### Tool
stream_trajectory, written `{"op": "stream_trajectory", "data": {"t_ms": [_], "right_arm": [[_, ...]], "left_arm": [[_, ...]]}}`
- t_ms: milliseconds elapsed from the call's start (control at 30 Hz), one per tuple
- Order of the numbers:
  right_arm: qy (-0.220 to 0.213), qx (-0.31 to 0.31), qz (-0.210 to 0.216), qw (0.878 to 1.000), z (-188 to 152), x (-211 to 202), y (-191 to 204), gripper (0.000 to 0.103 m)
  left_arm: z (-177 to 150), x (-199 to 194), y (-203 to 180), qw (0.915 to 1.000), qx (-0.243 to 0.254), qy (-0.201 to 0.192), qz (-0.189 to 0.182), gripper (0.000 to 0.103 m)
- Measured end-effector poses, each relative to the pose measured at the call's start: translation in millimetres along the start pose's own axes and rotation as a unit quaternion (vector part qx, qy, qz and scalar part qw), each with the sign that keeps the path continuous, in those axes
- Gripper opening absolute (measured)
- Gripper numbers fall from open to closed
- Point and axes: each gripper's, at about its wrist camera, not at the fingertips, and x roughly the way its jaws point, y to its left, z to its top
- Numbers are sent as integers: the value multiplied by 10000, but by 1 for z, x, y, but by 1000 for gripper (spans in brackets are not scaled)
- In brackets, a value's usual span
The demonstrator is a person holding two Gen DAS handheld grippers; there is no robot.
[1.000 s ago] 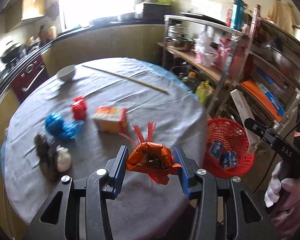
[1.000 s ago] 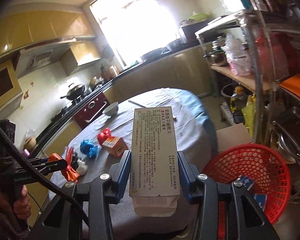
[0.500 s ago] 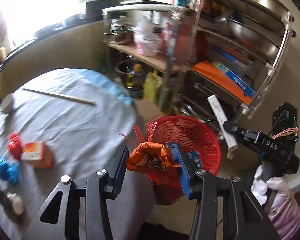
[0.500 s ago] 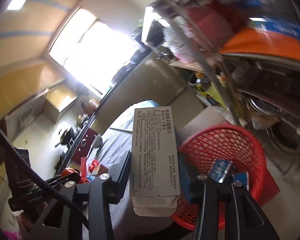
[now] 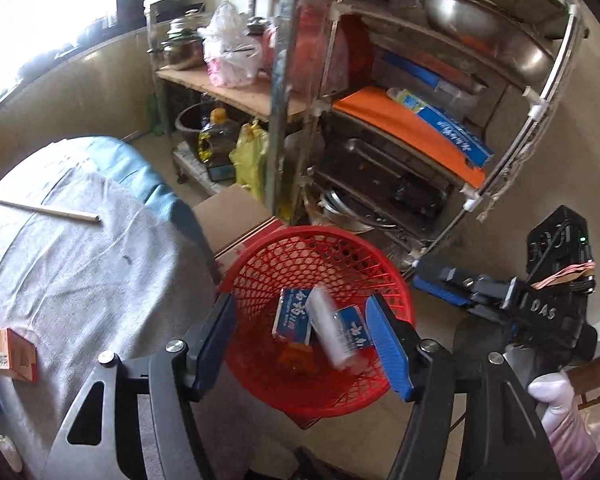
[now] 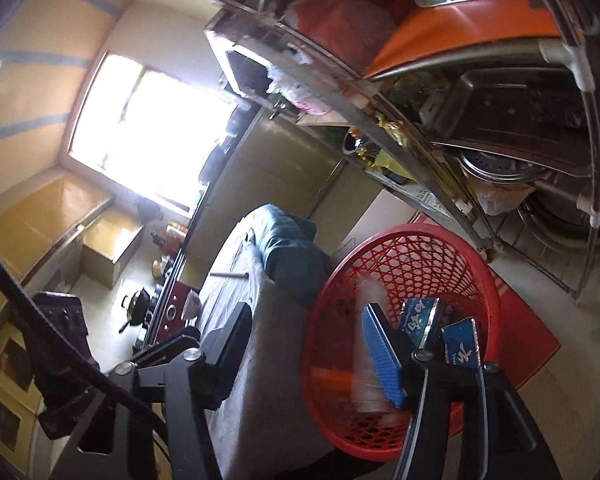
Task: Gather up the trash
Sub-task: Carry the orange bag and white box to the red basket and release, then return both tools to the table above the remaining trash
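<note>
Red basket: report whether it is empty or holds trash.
Holds trash. The red basket contains two blue packets, a blurred white box and something orange.

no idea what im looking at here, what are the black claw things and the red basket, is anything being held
The claws are hand-held grippers, one in each of a person's hands, each carrying a camera that looks along its fingers. One picture is from the left gripper, the other from the right gripper. Both hang over a red basket on the floor beside a cloth-covered table. Both sets of jaws are opening with nothing between them. A blurred white box is dropping into the basket, onto blue packets. An orange box lies on the table.
</note>
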Motion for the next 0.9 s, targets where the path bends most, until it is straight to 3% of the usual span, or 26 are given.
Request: {"op": "stream_trajectory", "data": {"t_ms": [167,300,500,733,900], "right_arm": [[-130,-219,17,9997,4,-9,10,62],[-230,-512,163,9983,5,-14,30,62],[-12,-1062,239,9941,-8,-3,72,62],[169,-1569,247,9872,-23,11,123,62],[244,-1947,268,9802,-37,18,168,62]], "left_arm": [[-20,-17,24,9998,-193,5,95,69],[-54,-41,41,9989,-256,-5,395,69],[-108,-84,68,9949,-603,-125,803,69],[-157,-155,121,9766,-1287,-753,1547,70],[-193,-203,159,9551,-1692,-1126,2156,71]]}}
